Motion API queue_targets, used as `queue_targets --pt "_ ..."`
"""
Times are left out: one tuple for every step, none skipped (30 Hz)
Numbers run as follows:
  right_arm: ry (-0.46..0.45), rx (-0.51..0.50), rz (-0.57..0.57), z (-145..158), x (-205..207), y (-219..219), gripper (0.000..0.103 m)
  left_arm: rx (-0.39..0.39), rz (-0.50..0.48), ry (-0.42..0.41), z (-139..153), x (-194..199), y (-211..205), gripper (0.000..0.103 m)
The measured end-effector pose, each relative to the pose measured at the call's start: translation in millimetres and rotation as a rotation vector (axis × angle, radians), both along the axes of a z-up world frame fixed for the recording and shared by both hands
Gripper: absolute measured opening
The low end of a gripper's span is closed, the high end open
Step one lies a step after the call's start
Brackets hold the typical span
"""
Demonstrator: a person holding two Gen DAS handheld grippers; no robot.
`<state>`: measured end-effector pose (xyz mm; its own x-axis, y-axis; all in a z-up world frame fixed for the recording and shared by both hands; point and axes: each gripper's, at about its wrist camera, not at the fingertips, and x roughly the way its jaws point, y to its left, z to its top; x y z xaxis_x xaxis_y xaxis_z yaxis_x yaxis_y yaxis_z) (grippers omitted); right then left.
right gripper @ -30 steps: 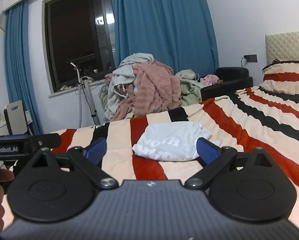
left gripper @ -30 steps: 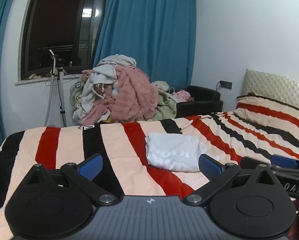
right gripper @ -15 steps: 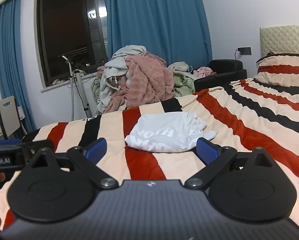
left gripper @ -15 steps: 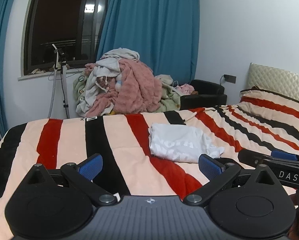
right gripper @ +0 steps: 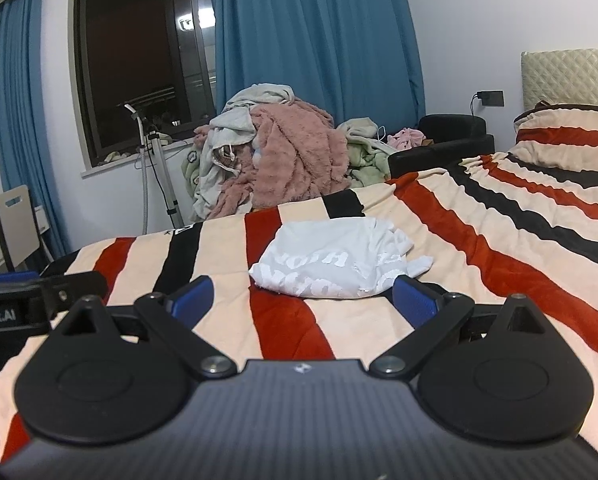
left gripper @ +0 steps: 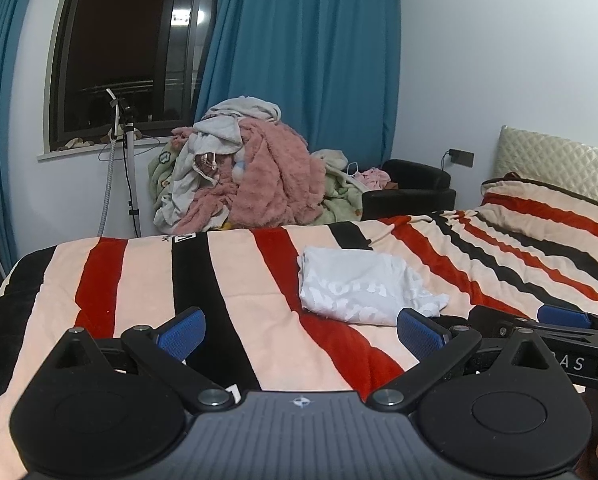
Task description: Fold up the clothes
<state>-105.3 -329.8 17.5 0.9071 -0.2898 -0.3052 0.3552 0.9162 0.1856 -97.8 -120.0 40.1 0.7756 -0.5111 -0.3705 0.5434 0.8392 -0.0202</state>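
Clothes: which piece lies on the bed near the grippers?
The white shirt with pale lettering, alone on the striped blanket. The others sit heaped beyond the bed.

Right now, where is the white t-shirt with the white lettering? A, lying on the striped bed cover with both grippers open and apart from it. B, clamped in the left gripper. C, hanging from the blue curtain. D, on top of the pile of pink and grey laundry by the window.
A: the white t-shirt lies on the striped bed cover, while the left gripper and right gripper hold nothing, jaws wide apart.

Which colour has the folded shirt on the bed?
The shirt is white with paler white lettering, clearest in the right wrist view.
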Motion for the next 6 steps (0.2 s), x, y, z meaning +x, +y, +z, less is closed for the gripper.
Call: queue_targets --pt "0.000 0.000 0.000 -0.3 -0.1 0.1 0.098 0.000 0.000 0.001 -0.2 0.0 0.1 0.103" --pt "0.001 -0.001 0.000 -0.2 -0.4 0.3 0.098 0.000 0.000 0.001 -0.3 0.0 0.2 0.103" --pt "0.001 -0.002 0.001 -0.2 -0.6 0.6 0.098 -0.001 0.000 0.002 -0.2 0.1 0.4 0.103" --pt "0.002 -0.002 0.001 -0.2 -0.7 0.5 0.098 -0.002 -0.002 0.002 0.4 0.1 0.8 0.103" --pt "0.003 -0.002 0.000 -0.1 -0.4 0.6 0.098 -0.003 -0.003 0.002 1.0 0.2 1.2 0.103" --pt "0.004 -0.002 0.000 0.1 -0.2 0.7 0.098 -0.003 -0.004 0.002 1.3 0.4 1.3 0.103"
